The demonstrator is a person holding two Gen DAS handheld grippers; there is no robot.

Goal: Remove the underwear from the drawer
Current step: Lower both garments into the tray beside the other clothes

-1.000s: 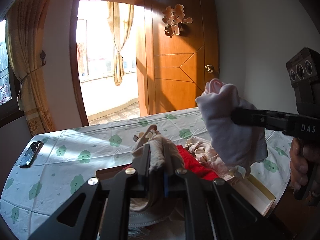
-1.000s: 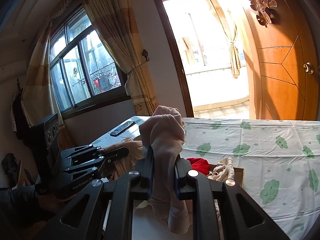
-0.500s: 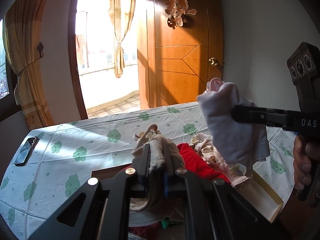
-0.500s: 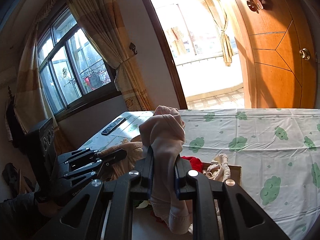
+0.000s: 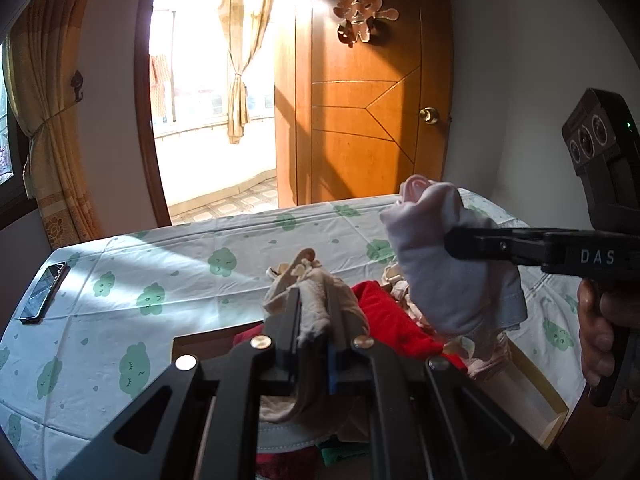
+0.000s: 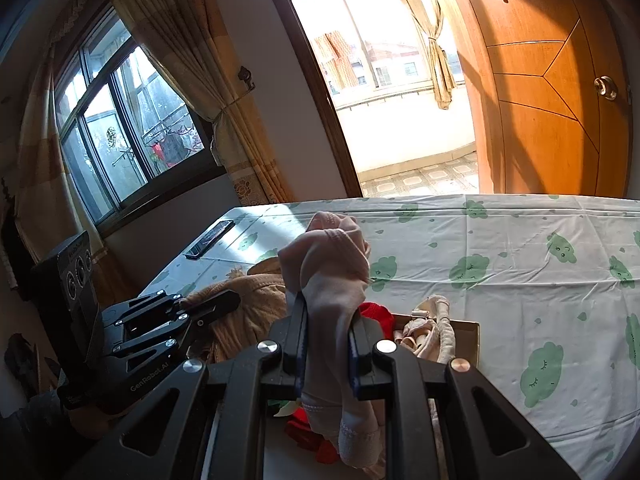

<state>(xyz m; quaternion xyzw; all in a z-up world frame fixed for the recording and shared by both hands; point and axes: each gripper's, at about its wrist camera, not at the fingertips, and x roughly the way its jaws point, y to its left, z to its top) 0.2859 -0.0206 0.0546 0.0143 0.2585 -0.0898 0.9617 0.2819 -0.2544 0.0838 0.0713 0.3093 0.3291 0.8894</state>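
Underwear in both our grips above the open drawer [image 5: 536,392]: left gripper [image 5: 314,320] pinches a beige pair [image 5: 316,300], right gripper [image 6: 328,332] clamps a pale pink pair [image 6: 332,272], beside a cloud-print tablecloth [image 5: 160,280] and phone [image 5: 44,292].

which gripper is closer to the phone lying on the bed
Left. The left gripper, clamped on beige underwear, sits just short of the phone; the right gripper is farther over, above the drawer.

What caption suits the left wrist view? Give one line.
Left gripper shut on beige underwear above the open drawer; right gripper holds a pale pair.
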